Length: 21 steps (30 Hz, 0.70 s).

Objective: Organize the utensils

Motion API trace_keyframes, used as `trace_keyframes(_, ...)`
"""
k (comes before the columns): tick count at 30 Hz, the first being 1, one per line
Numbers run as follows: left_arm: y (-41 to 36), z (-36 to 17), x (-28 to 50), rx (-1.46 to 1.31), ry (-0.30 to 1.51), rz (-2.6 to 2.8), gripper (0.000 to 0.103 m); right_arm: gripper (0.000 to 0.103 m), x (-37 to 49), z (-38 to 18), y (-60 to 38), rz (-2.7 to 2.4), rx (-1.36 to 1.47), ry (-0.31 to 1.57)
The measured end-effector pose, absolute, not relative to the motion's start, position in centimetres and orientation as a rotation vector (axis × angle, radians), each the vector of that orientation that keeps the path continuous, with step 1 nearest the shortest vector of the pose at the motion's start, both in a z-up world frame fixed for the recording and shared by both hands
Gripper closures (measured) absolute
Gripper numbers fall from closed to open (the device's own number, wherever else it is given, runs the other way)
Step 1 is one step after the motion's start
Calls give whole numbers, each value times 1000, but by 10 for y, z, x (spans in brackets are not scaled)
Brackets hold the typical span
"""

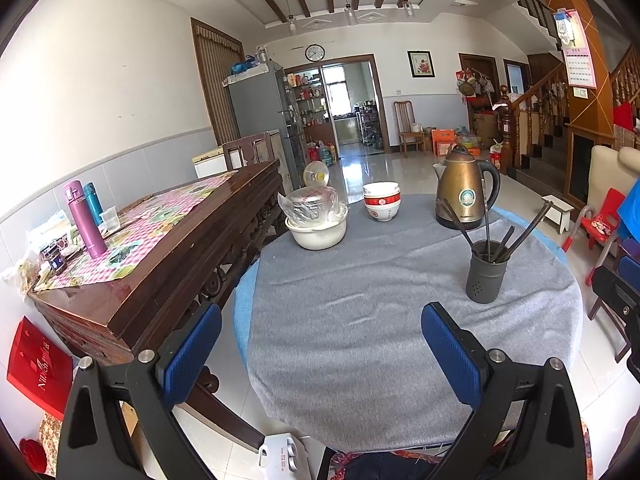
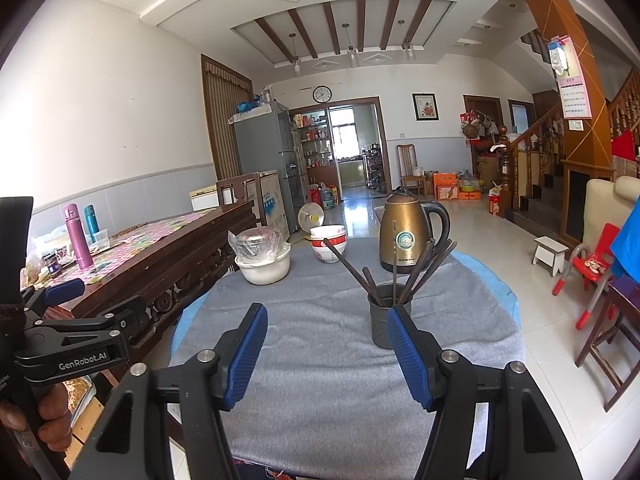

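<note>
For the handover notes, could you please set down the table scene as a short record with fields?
surface: round table under a grey cloth
utensil holder: dark grey perforated cylindrical holder, upright
utensils: dark chopsticks standing in the holder, fanned out
kettle: bronze electric kettle with black handle, behind the holder
bowls: stacked red and white bowls
basin: cream plastic basin holding a plastic-wrapped metal pot
left gripper: open, empty
right gripper: open, empty, its right pad just in front of the holder
</note>
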<state>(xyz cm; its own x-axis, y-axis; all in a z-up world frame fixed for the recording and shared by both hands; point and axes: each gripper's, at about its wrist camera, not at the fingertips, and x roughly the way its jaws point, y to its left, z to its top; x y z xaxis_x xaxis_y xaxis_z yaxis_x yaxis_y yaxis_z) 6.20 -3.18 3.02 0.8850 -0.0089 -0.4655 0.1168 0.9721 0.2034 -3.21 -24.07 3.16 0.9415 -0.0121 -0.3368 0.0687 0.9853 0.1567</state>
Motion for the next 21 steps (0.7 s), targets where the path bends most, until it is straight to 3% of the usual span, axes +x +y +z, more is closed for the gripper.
trace_keyframes(21, -32, 35, 59, 224, 471, -66, 3, 36, -35, 35, -239, -57, 158, 331)
